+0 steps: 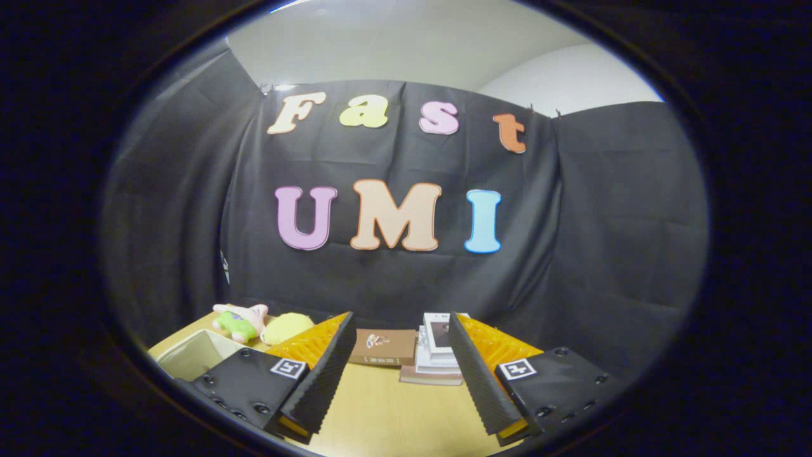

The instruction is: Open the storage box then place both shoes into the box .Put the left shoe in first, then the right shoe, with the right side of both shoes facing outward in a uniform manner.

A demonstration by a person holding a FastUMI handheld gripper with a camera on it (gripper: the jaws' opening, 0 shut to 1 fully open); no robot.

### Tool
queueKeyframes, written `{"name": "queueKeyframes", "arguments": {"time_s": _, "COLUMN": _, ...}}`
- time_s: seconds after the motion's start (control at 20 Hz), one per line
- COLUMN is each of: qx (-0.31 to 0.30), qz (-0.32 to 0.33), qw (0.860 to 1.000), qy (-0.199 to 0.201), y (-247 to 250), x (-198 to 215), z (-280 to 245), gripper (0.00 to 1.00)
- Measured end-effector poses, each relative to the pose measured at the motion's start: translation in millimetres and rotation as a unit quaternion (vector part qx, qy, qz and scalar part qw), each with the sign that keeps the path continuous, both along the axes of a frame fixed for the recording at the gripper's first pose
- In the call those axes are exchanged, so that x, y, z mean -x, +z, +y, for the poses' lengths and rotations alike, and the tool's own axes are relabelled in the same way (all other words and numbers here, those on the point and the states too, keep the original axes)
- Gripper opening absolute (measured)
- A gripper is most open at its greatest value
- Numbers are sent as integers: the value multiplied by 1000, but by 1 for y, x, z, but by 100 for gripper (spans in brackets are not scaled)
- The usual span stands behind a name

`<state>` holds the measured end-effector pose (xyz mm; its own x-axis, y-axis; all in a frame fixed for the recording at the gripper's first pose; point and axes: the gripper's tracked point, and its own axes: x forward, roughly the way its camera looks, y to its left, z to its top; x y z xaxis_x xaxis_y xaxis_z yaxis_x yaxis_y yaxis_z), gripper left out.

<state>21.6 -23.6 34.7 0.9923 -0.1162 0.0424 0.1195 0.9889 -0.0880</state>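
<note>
Beyond the open, empty claw, books, plush toys

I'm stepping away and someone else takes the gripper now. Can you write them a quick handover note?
Gripper: open, fingers wide apart, holding nothing, raised over the table.
Beyond the fingers: a brown box beside a stack of books, near the cloth wall.
By the left finger: plush toys and an open beige bin.
Shoes: I can't see them from here.
Done: nothing visible yet.
Left: open the storage box, left shoe in, then right shoe, right sides outward.
</note>
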Motion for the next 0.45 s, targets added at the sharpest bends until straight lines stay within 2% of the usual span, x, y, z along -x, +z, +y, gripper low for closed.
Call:
{"name": "queueKeyframes", "arguments": {"time_s": 0.2, "qx": -2, "qz": -38, "qw": 999, "qy": -17, "y": 14, "x": 9, "z": -5, "gripper": 95}}
{"name": "queueKeyframes", "arguments": {"time_s": 0.45, "qx": -19, "qz": -62, "qw": 998, "qy": -13, "y": 24, "x": 17, "z": -6, "gripper": 95}}
